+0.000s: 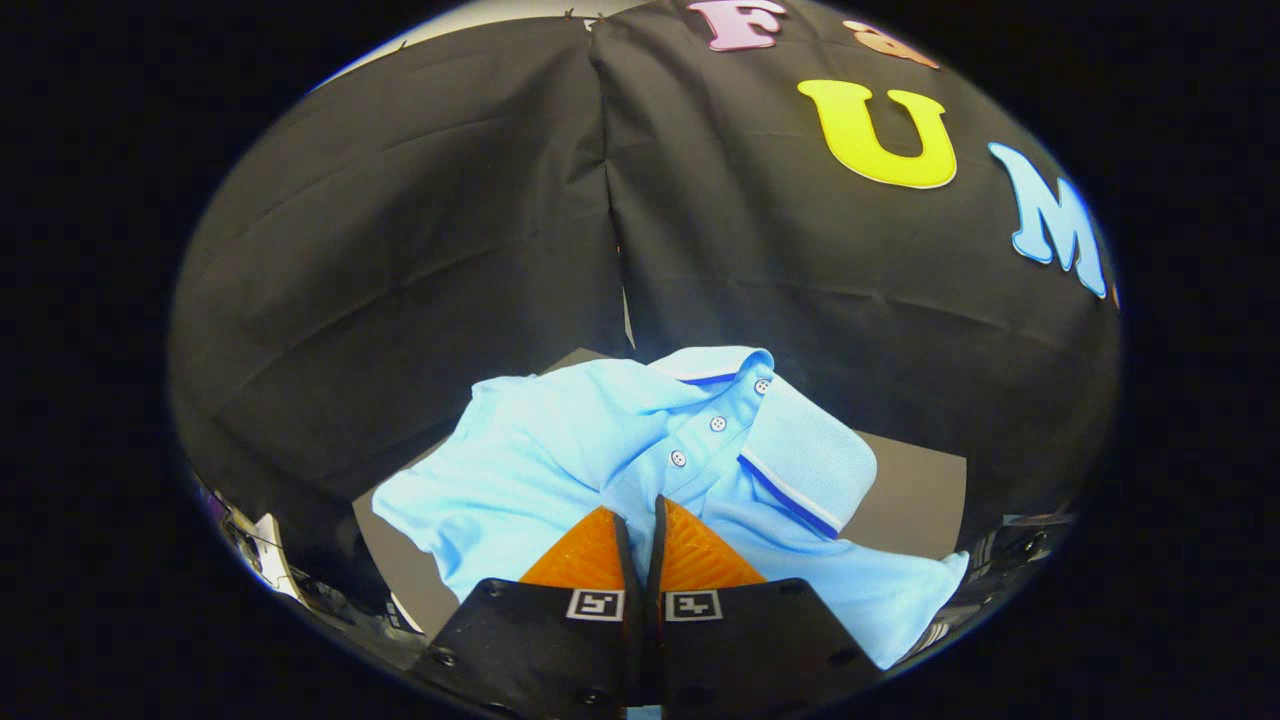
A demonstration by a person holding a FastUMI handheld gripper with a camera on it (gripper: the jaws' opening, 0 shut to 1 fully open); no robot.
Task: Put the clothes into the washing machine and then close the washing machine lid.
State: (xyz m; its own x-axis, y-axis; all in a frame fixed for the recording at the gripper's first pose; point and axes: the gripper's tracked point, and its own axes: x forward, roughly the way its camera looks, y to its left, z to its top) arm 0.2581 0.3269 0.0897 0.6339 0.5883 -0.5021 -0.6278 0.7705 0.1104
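Since I have just the gripper view to work from, I go through it front to back.

Gripper (641,512): the two fingers stand almost together, a thin slit between them. Their tips sit right at the cloth of the crumpled light-blue polo shirt (600,450), just below its button placket (717,423). I judge a fold of cloth is pinched in that slit, but the contact itself is hidden by the tips, so I cannot tell for certain whether they clamp fabric or merely rest closed against it.

Shirt: light-blue knit, white buttons, collar (800,465) edged with a dark-blue and white stripe. It lies bunched, not flat, with the collar flipped toward the right of the fingers and the body spread out to the left and ahead. It rests on a dark grey flat surface (915,500), which shows bare beyond the collar.

Why there: my guess is the placket zone is the pick point because cloth is doubled and stiffer there, so a narrow pinch holds better and the rest hangs below.

Behind the shirt: black cloth wall (420,230), two panels meeting at a seam straight ahead.

Task read: I count this as the first step, taking hold of the shirt. Loading and the lid are not yet done.
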